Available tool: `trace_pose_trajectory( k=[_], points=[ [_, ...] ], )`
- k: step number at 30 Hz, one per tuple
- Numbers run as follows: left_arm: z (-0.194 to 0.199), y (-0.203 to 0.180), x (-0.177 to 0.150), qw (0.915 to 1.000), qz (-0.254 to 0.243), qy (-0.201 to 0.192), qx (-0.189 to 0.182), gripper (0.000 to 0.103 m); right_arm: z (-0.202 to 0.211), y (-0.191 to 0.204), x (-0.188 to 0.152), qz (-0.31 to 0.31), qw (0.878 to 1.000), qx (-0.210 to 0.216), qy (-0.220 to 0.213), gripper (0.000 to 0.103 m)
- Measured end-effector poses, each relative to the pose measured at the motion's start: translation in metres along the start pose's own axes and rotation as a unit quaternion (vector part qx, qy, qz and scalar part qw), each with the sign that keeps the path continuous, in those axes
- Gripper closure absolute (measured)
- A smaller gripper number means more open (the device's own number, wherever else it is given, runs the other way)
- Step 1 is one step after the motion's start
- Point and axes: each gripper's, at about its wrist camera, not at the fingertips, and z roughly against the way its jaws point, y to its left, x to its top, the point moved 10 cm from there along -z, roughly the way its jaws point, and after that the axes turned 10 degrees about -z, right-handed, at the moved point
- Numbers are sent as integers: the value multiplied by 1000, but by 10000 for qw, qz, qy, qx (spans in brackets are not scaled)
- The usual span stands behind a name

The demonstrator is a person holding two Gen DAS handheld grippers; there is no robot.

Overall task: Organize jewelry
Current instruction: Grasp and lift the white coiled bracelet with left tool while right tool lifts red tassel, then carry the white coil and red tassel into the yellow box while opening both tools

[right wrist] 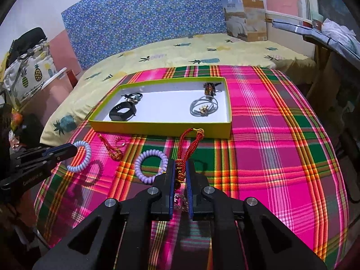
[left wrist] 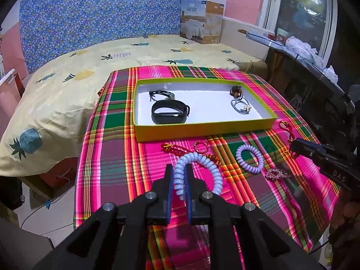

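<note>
My left gripper (left wrist: 179,168) is shut on a pale blue spiral bracelet (left wrist: 211,168) and holds it above the plaid cloth; it also shows in the right wrist view (right wrist: 82,155). My right gripper (right wrist: 180,164) is shut on a red and gold knotted cord (right wrist: 191,144), in front of the yellow-green tray (right wrist: 162,129). The tray (left wrist: 202,129) holds a black band (left wrist: 169,112), a dark cord (left wrist: 160,94), a grey ring bracelet (left wrist: 239,106) and a brown piece (left wrist: 235,90). A lilac spiral bracelet (left wrist: 249,158), a red-gold chain (left wrist: 177,150), a ring (left wrist: 200,147) and a pink sparkly piece (left wrist: 276,174) lie on the cloth.
The plaid cloth (right wrist: 270,135) covers a table beside a bed with a pineapple sheet (left wrist: 67,85). A cardboard box (left wrist: 202,22) stands at the bed's far end. A dark shelf with cloths (left wrist: 303,51) runs along the right.
</note>
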Motion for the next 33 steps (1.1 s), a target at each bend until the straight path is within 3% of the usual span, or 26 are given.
trace_pose_trajectory(
  k=[17,33],
  points=[
    [-9,15,31,9999,40,-122,66,93,-8,7,25,252,9996,6,-110,94],
    [-42,20,78,9999,-43,-142,19,93,-40,-11,63,275,9996,-77,-89,94]
  ],
)
